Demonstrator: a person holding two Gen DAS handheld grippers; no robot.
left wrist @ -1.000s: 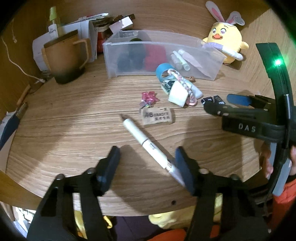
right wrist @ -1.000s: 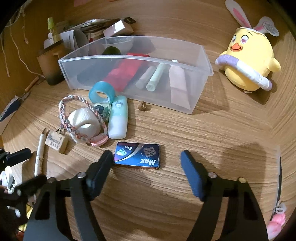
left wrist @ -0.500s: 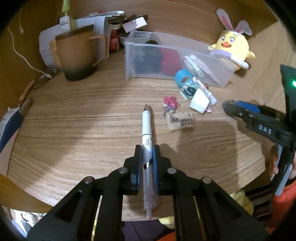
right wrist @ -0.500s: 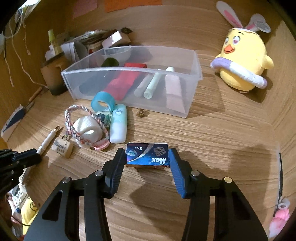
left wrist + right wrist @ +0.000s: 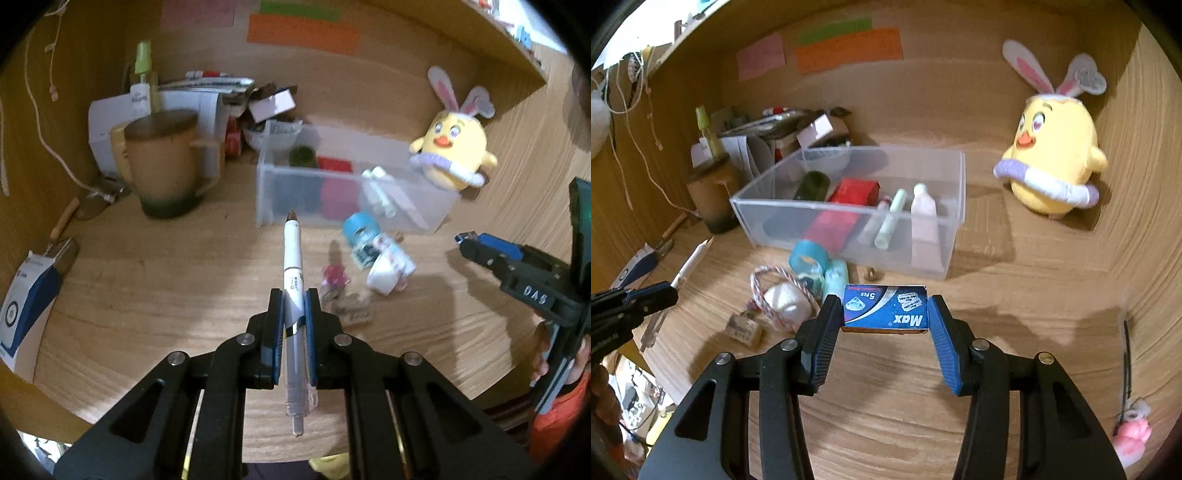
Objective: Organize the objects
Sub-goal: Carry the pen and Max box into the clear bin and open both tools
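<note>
We held the left hand-held gripper clamped on a white pen, its tip pointing toward the clear plastic bin and raised above the tabletop; its printed label was too small to read. Our right hand-held gripper was clamped on the short ends of a blue box reading "Max" and "5 Pcs", held above the tabletop just in front of the bin. In the left wrist view the right tool's body showed "DAS", and the writing on a small tan eraser was blurred.
</note>
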